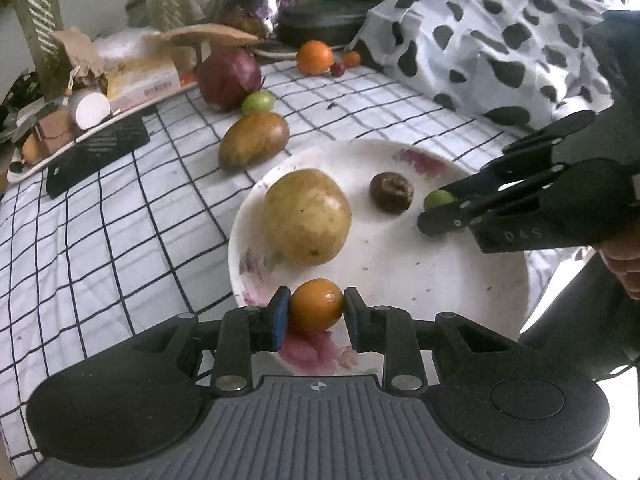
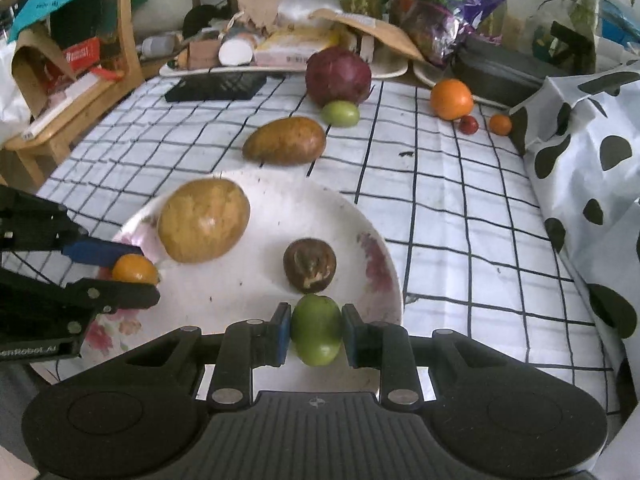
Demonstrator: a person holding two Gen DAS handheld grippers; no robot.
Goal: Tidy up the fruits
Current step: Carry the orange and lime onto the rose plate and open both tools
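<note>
A white floral plate holds a large yellow mango and a dark brown wrinkled fruit. My left gripper is shut on a small orange fruit over the plate's near rim. My right gripper is shut on a small green fruit over the plate's other edge.
On the checked cloth lie a brown mango, a green fruit, a red cabbage, an orange and two tiny fruits. A spotted bag and a cluttered tray border them.
</note>
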